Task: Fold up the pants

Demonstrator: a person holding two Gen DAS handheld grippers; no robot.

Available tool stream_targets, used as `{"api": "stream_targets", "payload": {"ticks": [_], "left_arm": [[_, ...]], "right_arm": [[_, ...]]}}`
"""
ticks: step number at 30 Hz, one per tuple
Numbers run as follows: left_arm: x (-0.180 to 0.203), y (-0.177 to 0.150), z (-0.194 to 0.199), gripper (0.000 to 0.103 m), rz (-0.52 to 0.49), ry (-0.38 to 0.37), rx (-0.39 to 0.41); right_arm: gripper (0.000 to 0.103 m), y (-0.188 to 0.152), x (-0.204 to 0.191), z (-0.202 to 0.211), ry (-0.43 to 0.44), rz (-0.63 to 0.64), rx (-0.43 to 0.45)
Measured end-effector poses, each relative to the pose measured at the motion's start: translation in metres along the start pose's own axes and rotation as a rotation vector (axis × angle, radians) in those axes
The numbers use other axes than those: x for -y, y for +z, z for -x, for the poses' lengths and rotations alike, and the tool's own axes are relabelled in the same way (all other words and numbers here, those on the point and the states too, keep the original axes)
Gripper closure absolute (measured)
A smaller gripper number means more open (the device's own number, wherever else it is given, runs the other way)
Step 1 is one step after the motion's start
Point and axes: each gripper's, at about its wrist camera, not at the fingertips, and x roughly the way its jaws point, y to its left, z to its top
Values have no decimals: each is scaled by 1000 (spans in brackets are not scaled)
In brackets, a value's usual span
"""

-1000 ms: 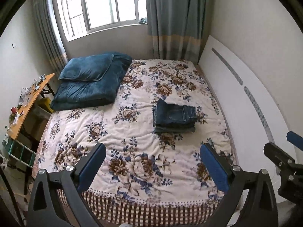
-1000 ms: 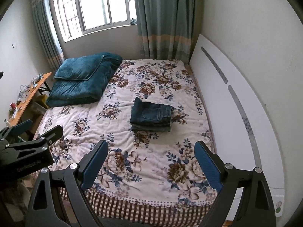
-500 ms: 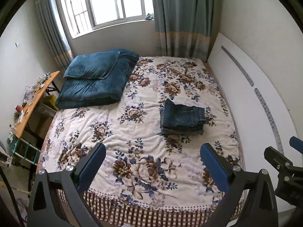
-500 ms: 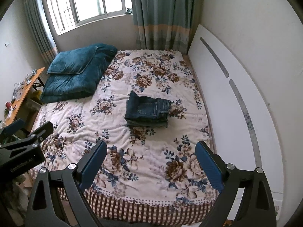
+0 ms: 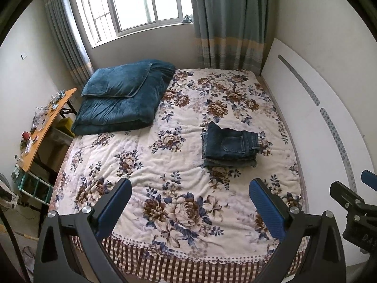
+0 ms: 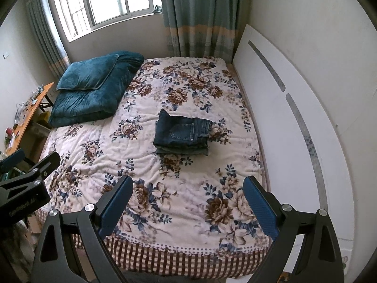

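Observation:
Dark blue jeans (image 5: 229, 145) (image 6: 183, 135) lie folded into a compact stack on the floral bedspread (image 5: 165, 165) (image 6: 146, 155), right of the bed's middle, a back pocket facing up. My left gripper (image 5: 189, 200) is held open above the bed's near end, well short of the jeans, with nothing between its blue pads. My right gripper (image 6: 187, 199) is likewise open and empty, beside the left one. Each gripper shows at the edge of the other's view: the right gripper (image 5: 355, 200) and the left gripper (image 6: 26, 172).
A folded teal quilt with a pillow (image 5: 122, 99) (image 6: 92, 87) fills the bed's far left corner. A white headboard panel (image 5: 318, 122) (image 6: 289, 108) leans along the right wall. A cluttered wooden side table (image 5: 40, 127) stands left of the bed. Window and curtains (image 5: 226, 21) lie beyond.
Both grippers have drawn back and risen from the bed, so the folded jeans look smaller and farther. The jeans have not moved. Both stay open.

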Motion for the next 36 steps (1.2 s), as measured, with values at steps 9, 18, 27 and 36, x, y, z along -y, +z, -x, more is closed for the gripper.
{"api": "stream_targets", "payload": {"ticks": [9, 18, 27, 36], "left_arm": [[4, -1, 5, 1, -18, -5, -3], [5, -3, 7, 1, -26, -9, 2], [6, 3, 17, 1, -40, -15, 16], [7, 2, 18, 1, -36, -12, 17]], "right_arm": [[6, -9, -1, 2, 6, 0, 0], [6, -10, -3, 4, 8, -4, 1], [6, -12, -5, 9, 13, -14, 3], [6, -14, -4, 15, 11, -25, 5]]}}
